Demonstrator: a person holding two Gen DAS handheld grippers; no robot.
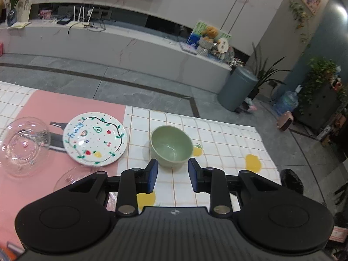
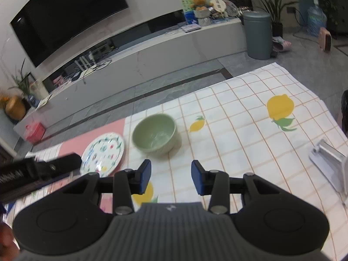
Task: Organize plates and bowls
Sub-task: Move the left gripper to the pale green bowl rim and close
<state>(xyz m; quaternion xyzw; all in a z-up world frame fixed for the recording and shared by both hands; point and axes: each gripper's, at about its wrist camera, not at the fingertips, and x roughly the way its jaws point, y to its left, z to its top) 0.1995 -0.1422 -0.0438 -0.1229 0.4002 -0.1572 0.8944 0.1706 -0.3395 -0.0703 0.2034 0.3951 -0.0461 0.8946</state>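
Note:
A green bowl (image 1: pixel 171 145) stands upright on the checked tablecloth; it also shows in the right wrist view (image 2: pixel 154 135). A white plate with painted fruit (image 1: pixel 95 138) lies left of it on a pink mat, also in the right wrist view (image 2: pixel 102 154). A clear glass bowl (image 1: pixel 22 145) sits further left, and a second clear glass dish (image 1: pixel 76 177) lies near the left finger. My left gripper (image 1: pixel 173 174) is open, just short of the green bowl. My right gripper (image 2: pixel 171 177) is open and empty, a little behind the bowl.
The pink mat (image 1: pixel 43 106) covers the table's left part. The left gripper's body (image 2: pixel 32 174) crosses the right wrist view's left edge. A white metal rack (image 2: pixel 330 163) stands at the right. The table's far edge (image 1: pixel 195 117) drops to a grey floor.

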